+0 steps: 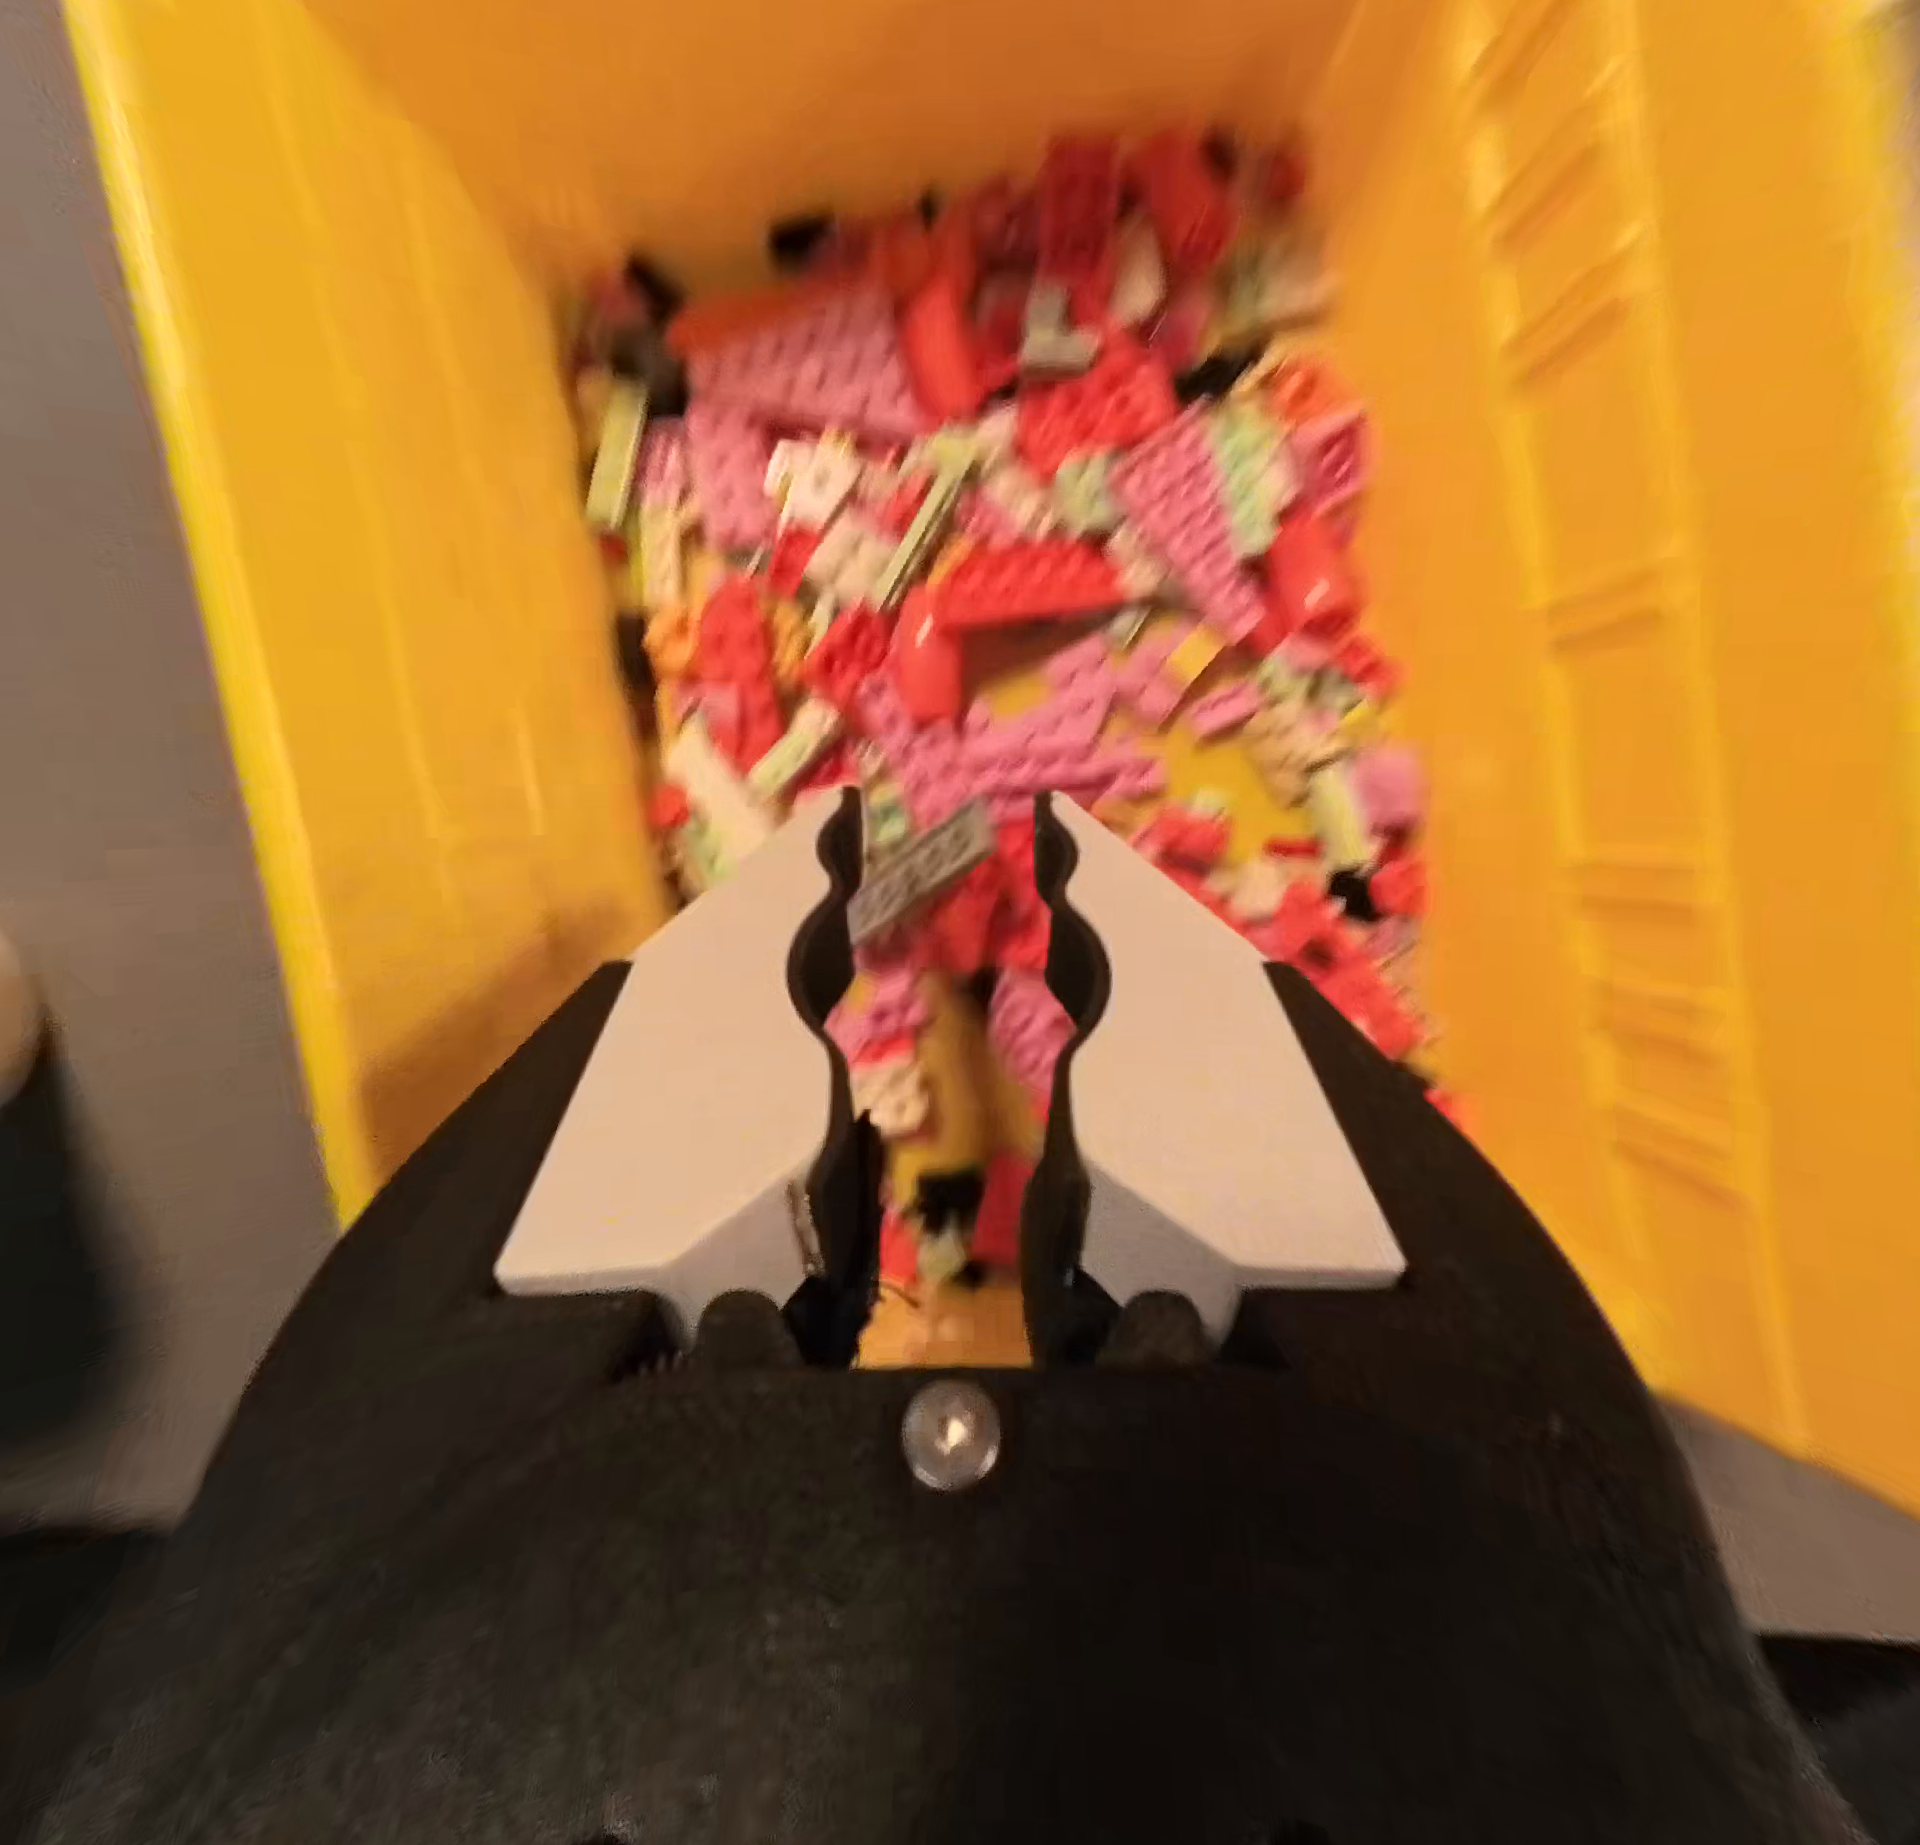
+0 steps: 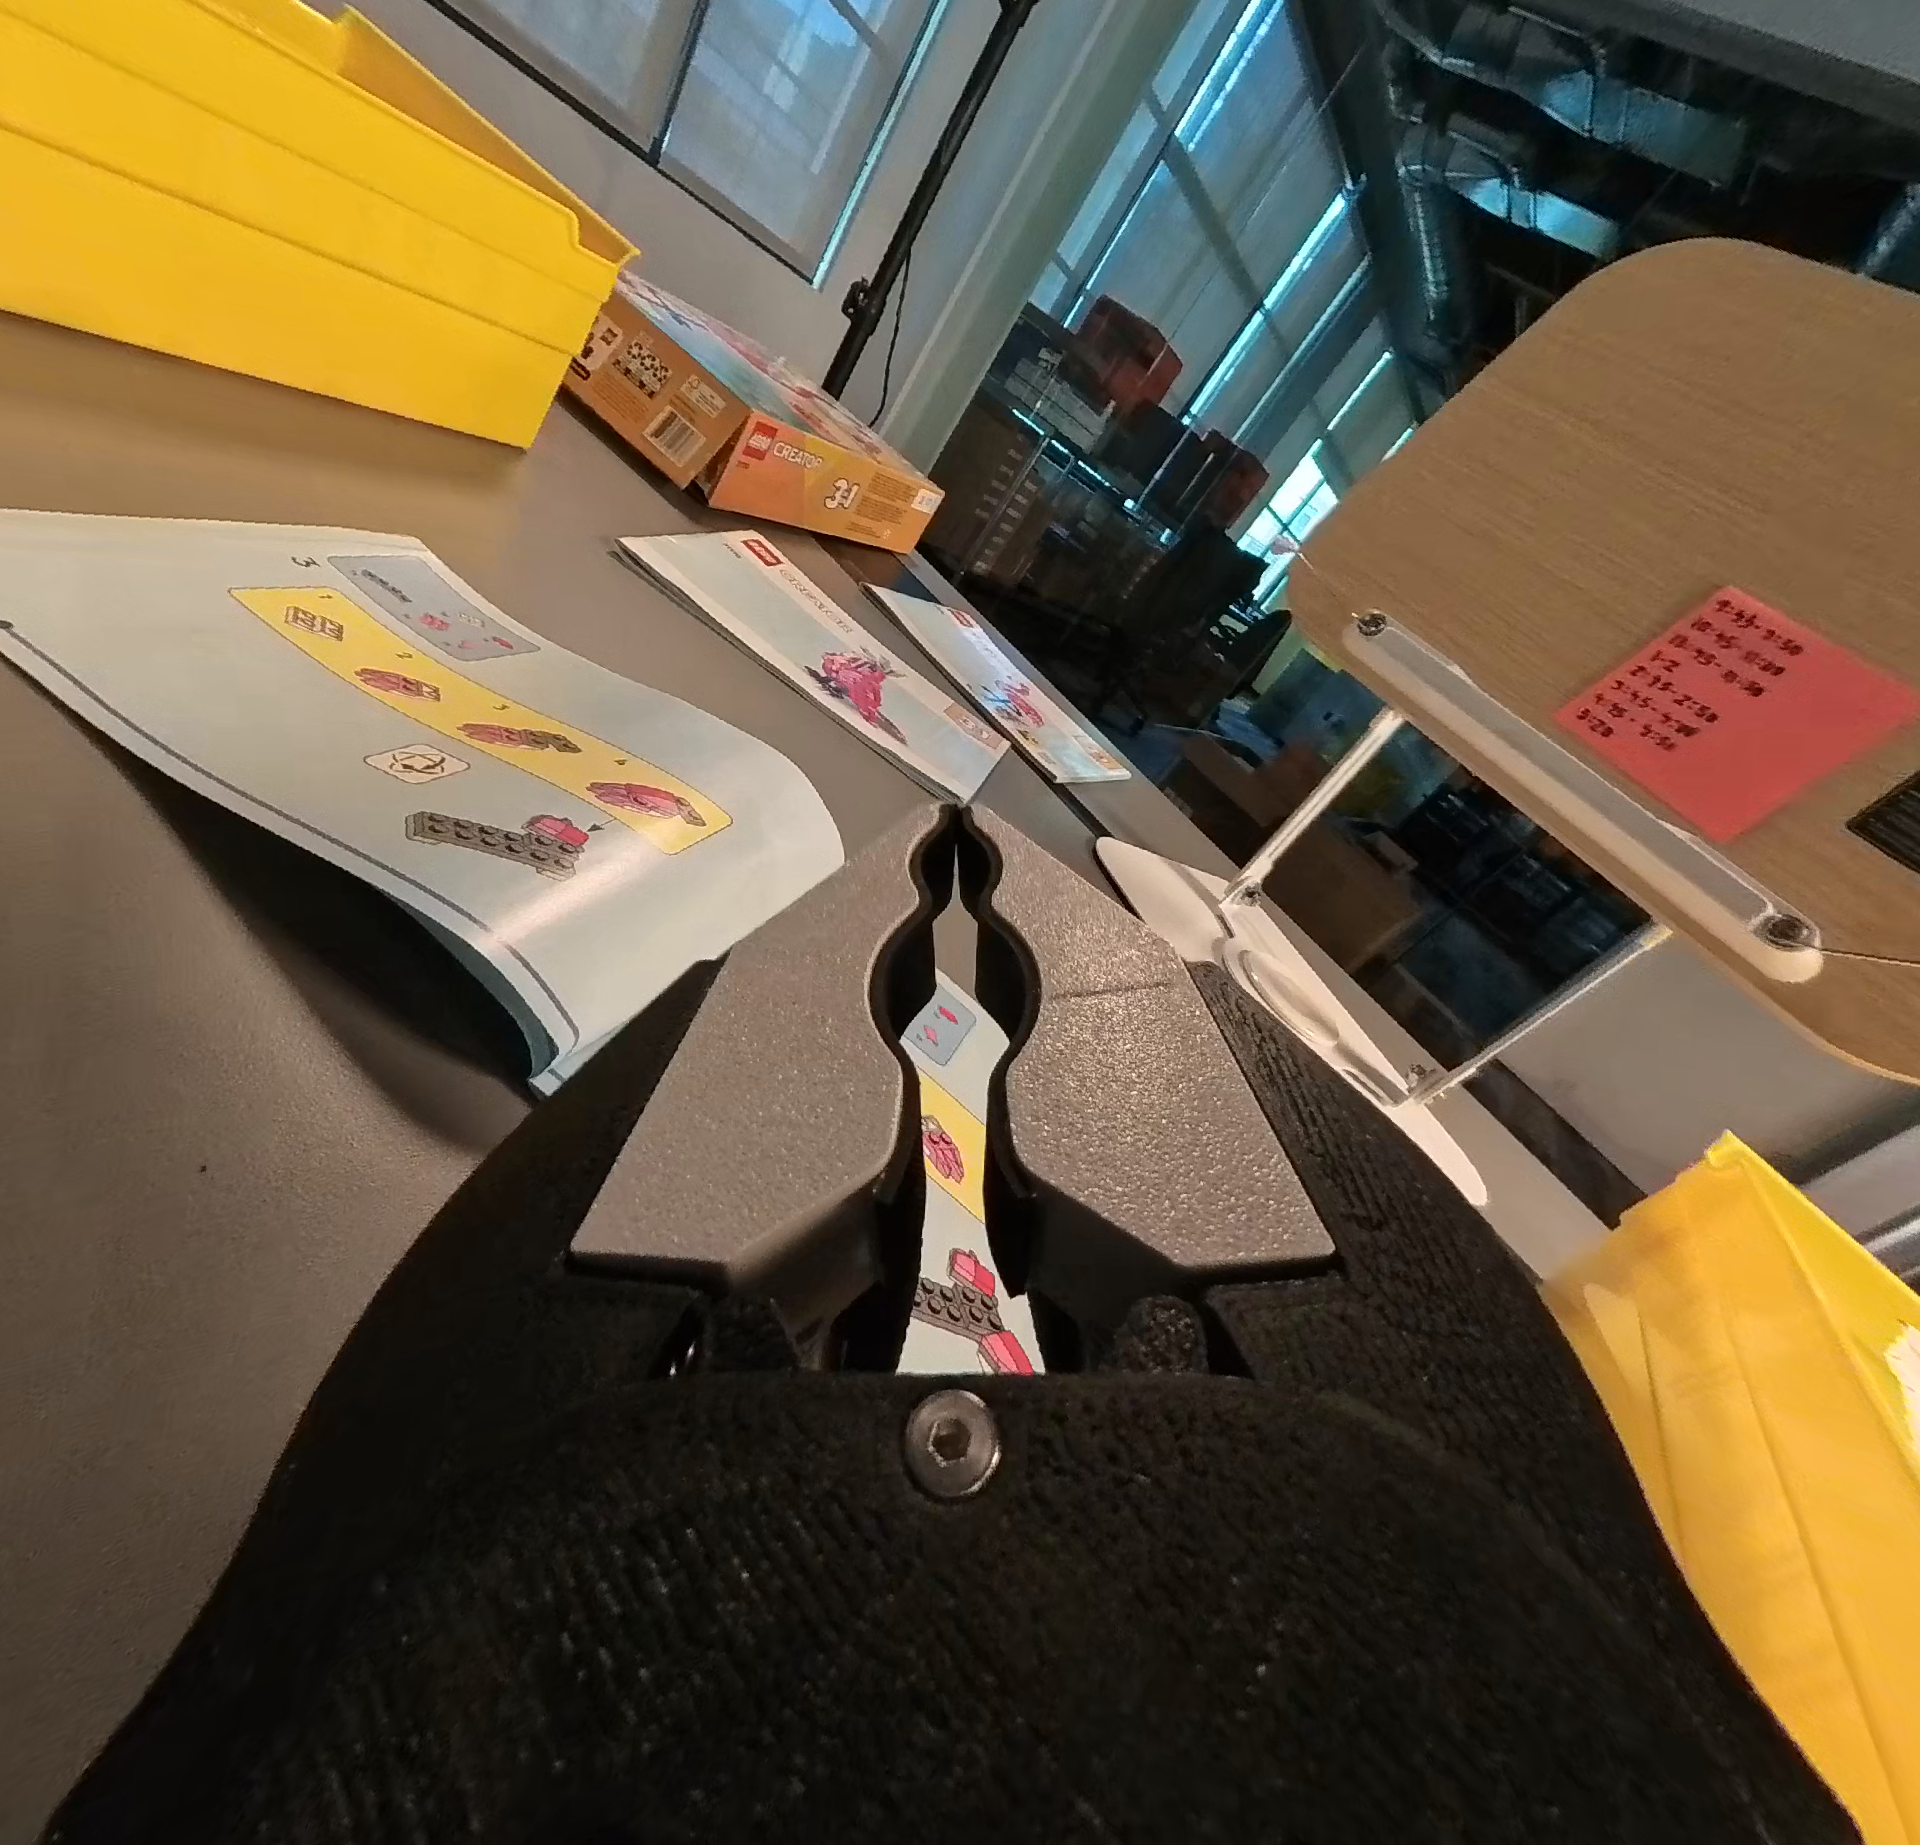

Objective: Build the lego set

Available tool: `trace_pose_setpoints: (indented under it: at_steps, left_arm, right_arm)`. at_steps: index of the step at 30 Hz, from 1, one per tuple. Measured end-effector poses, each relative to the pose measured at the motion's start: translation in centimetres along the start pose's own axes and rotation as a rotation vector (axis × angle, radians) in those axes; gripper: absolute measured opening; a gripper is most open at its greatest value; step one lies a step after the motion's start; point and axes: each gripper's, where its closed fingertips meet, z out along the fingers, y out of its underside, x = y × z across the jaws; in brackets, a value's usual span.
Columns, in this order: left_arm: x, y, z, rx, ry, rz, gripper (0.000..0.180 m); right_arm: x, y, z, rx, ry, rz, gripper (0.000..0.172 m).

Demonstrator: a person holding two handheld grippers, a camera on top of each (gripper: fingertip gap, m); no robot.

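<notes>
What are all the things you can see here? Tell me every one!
Bin: one, yellow, around the bricks in the left wrist view.
Bricks: a heap, too blurred to count, red, pink, white and pale green, on the bin's floor.
Grey plate: one, between the left fingertips, by the left pad; grip unclear.
Trays: a yellow stack, far left on the table.
Box: one, orange, beyond the trays.
Open booklet: one, pale blue, under the right tongs.
Closed booklets: two, pale blue, farther back.
Sticky note: one, red, on a wooden panel.
Left tongs: white fingers, apart.
Right tongs: grey fingers, tips together.
</notes>
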Motion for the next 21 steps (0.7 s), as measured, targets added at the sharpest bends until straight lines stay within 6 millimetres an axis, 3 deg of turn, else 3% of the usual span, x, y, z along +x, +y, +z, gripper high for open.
trace_pose_setpoints:
  at_steps: [3, 7, 15, 21]
  left_arm:
    - [2.2, -3.7, 1.1, 0.098, 0.117, 0.000, 0.032]
    - [2.1, -5.8, 3.9, 0.051, 0.144, 0.010, 0.030]
    - [2.3, -7.2, 6.8, -0.073, 0.252, -0.018, 0.009]
    - [3.0, -7.8, 8.6, -0.113, 0.258, 0.082, 0.021]
  right_arm:
    - [-0.1, 0.2, 0.2, -0.017, 0.007, -0.016, 0.000]
    - [-0.1, 0.2, 0.2, -0.019, 0.015, -0.031, 0.000]
    - [-0.3, 0.8, 0.6, -0.065, 0.040, -0.100, 0.000]
    - [-0.3, 0.9, 0.8, -0.083, 0.057, -0.130, 0.000]
